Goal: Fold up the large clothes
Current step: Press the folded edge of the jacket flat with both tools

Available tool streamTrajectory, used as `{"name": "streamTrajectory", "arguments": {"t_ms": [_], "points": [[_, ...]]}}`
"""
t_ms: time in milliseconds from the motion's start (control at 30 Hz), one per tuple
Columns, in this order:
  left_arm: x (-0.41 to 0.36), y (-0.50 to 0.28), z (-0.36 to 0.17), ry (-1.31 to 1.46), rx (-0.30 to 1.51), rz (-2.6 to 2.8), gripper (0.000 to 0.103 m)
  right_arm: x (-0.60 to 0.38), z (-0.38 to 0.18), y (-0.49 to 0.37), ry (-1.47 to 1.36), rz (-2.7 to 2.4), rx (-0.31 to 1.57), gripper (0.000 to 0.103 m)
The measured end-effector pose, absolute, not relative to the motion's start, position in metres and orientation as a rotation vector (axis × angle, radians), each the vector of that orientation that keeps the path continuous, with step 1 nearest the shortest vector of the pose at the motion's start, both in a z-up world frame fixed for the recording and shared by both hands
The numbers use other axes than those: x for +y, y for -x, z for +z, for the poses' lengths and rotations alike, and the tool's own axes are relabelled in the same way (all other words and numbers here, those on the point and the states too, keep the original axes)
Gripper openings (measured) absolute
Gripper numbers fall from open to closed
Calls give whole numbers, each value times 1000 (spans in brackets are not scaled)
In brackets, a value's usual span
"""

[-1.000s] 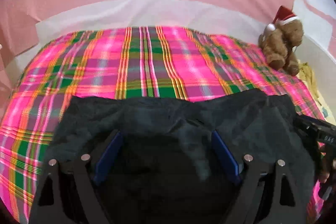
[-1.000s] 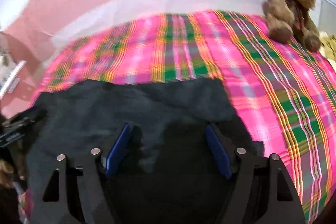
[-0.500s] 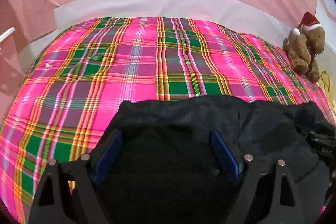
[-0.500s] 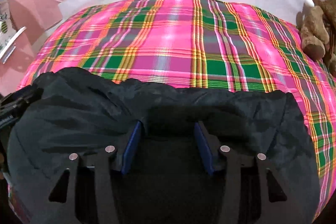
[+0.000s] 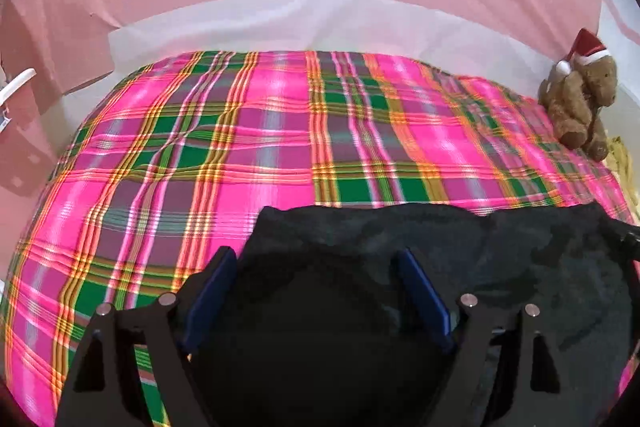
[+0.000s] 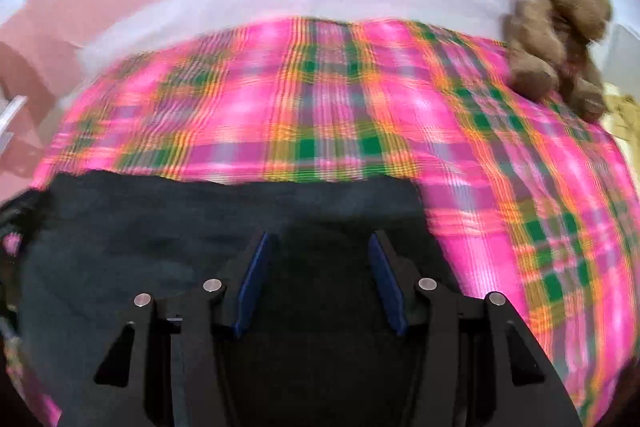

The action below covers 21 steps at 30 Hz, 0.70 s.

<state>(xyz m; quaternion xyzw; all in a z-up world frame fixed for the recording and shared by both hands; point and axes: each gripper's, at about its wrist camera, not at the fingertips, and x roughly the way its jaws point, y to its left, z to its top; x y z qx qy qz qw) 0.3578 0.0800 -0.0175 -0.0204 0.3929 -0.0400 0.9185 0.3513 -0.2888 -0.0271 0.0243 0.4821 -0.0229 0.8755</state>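
**Between both sets of tongs: one dark garment on a plaid bed cover**

Left gripper (image 5: 316,291): blue pads (image 5: 212,293) spread wide, dark garment (image 5: 500,267) lying between and beneath them; whether the cloth is caught cannot be told. Right gripper (image 6: 318,277): pads (image 6: 254,277) parted less widely, same garment (image 6: 160,227) filling the gap and extending to their left; grasp not discernible.

Plaid cover (image 5: 280,147), pink, green and orange: beyond the garment's far edge, ahead of both tongs. Teddy bear (image 5: 578,99) with red Santa hat: far right of both tongs, seated at the cover's edge (image 6: 560,31). Right wrist view blurred.
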Motion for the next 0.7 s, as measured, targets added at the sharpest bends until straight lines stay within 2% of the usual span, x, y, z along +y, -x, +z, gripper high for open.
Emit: {"name": "streamTrajectory", "arguments": {"t_ms": [200,700], "points": [[76,-379,-50,87,881,-85,85,-294,-60,-365,-60,-76,1048,51],[73,-388,-63,81,895,-67,86,-298,-72,-371,-80,-75,1060,51]]}}
